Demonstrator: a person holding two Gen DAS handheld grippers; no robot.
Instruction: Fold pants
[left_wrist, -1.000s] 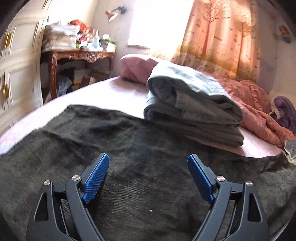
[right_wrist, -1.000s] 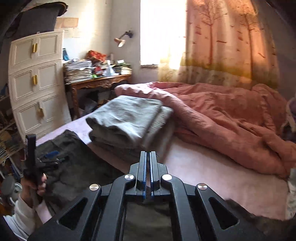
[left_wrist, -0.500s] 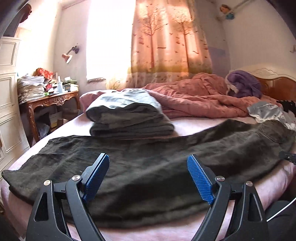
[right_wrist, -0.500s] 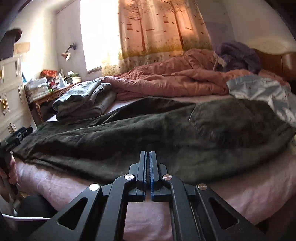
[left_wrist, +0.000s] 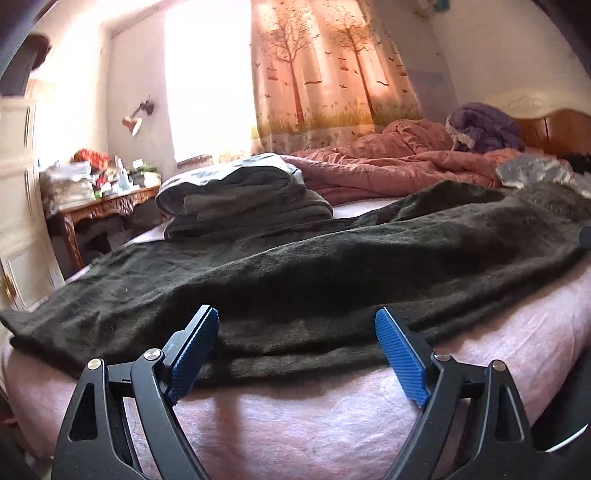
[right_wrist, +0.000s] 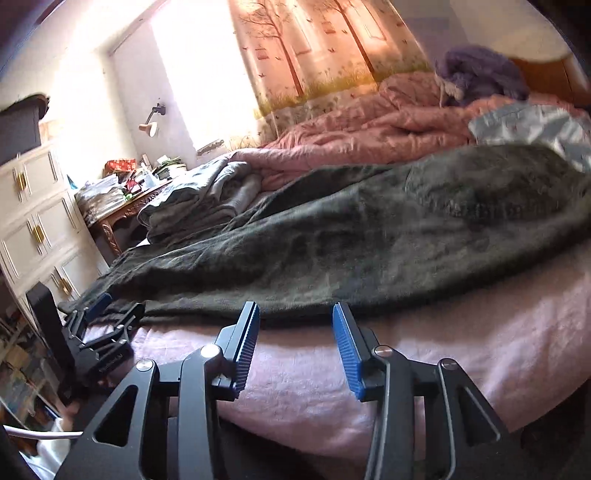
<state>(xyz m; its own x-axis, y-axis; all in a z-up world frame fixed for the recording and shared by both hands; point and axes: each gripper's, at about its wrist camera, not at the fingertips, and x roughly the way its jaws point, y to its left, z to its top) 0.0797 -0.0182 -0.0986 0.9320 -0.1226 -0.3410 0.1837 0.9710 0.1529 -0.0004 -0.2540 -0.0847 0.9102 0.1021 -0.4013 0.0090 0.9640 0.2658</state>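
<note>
Dark olive pants (left_wrist: 332, 273) lie stretched lengthwise across the pink bed sheet (left_wrist: 295, 413), waist to the right and leg ends to the left. My left gripper (left_wrist: 294, 310) stands wide open, low at the bed's front edge. Its blue pads (left_wrist: 192, 350) sit at the pants' near edge and grip nothing. The right wrist view shows the same pants (right_wrist: 369, 240) and the left gripper (right_wrist: 118, 306) at their left end. My right gripper (right_wrist: 295, 305) is opening its jaws. Nothing lies between them, and the pants' near edge is just beyond the tips.
A folded grey stack (left_wrist: 243, 199) sits on the bed behind the pants. A rumpled pink quilt (left_wrist: 388, 166), a purple garment (left_wrist: 484, 125) and a pale blue cloth (left_wrist: 535, 171) lie farther back. A cluttered wooden desk (left_wrist: 110, 203) and white cabinet (right_wrist: 37, 221) stand left.
Both grippers have dropped low to the bed's front edge, and the views now show the whole length of the pants. The right jaws went from shut to partly apart. The left jaws stayed wide.
</note>
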